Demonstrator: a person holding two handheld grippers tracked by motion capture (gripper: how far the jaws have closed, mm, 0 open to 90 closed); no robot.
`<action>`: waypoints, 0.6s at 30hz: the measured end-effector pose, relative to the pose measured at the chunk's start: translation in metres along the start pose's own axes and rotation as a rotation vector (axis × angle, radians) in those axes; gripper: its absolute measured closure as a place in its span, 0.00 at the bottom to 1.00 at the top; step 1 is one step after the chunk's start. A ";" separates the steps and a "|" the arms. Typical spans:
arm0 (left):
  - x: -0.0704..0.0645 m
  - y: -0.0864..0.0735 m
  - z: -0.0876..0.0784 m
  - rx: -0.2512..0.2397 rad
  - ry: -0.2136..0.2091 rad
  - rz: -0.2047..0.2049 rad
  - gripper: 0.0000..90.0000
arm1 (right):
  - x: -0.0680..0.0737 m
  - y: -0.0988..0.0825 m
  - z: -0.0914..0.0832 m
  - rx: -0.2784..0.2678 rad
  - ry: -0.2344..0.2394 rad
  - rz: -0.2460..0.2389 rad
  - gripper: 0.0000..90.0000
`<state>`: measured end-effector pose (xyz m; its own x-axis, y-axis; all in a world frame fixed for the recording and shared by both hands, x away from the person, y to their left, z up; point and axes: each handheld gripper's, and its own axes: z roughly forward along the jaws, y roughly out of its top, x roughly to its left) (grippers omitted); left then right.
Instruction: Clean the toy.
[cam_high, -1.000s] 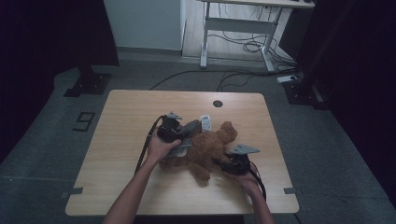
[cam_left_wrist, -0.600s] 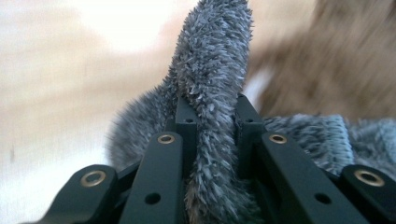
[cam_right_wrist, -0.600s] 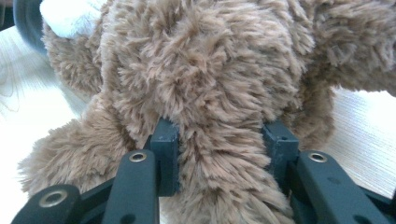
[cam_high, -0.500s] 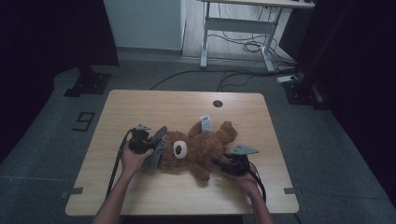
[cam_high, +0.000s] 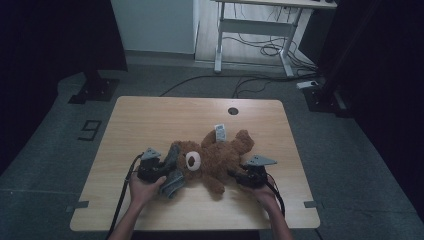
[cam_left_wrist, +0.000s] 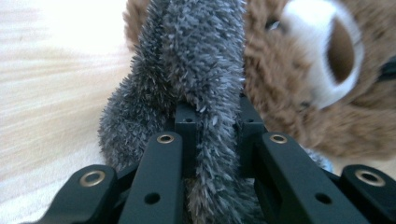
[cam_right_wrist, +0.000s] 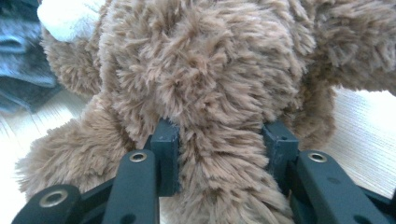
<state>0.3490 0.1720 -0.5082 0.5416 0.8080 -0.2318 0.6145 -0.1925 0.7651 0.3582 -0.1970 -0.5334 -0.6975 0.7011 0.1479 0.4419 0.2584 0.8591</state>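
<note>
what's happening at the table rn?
A person works a brown teddy bear lying on the wooden table with two handheld grippers. The left gripper is clamped on a grey fuzzy cloth beside the bear's head; the right gripper is clamped on the bear's body.

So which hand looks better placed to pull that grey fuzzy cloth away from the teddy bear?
Probably the left. The left gripper already pinches the grey cloth in its jaws, beside the teddy bear. The right gripper is clamped on the bear's body.
</note>
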 end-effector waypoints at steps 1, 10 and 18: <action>-0.001 -0.002 0.002 0.020 0.021 0.009 0.85 | 0.000 0.000 0.000 0.000 0.002 0.000 0.64; 0.014 -0.006 0.026 0.113 0.050 -0.018 0.85 | -0.001 0.000 0.003 -0.005 -0.002 0.011 0.64; 0.026 0.009 0.014 0.107 0.055 -0.010 0.83 | -0.003 0.001 0.003 -0.016 -0.005 0.011 0.61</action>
<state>0.3764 0.1830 -0.5160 0.5050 0.8388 -0.2034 0.6786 -0.2403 0.6941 0.3627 -0.1968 -0.5345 -0.6901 0.7068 0.1552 0.4402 0.2398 0.8653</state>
